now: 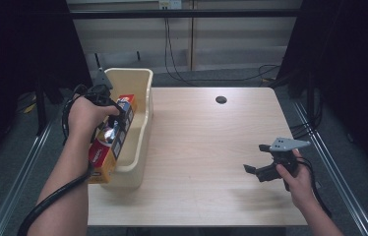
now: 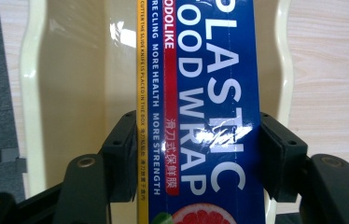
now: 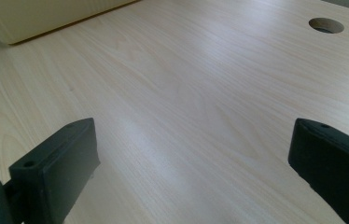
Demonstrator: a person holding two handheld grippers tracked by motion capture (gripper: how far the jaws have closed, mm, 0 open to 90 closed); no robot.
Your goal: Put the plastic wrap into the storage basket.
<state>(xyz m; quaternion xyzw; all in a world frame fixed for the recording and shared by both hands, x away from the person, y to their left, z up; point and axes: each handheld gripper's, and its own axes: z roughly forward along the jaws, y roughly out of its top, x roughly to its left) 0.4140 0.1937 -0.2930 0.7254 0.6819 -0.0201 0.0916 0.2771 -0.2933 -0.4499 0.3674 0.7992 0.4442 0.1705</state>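
The plastic wrap box [image 2: 200, 112] is a long, narrow cardboard carton with a glossy printed skin; judge it light and fairly stiff along its length, but crushable across its thin walls and somewhat slippery under hard pads. Take hold across the two narrow side faces near mid-length, as the left gripper [image 2: 196, 154] does here: its jaws stand closed on the box, one pad flat against each side, with firm contact visible. In the high view the box [image 1: 113, 139] hangs over the cream bin [image 1: 142, 73] at the left edge of the desk [image 1: 211, 162], its long axis running roughly along the bin's length, the far end pointing away from the person and the near end projecting past the bin's near wall. Whether the box touches the bin cannot be told. The right gripper [image 1: 257, 158] hovers well apart over the bare desk at the right, jaws spread wide and holding nothing.
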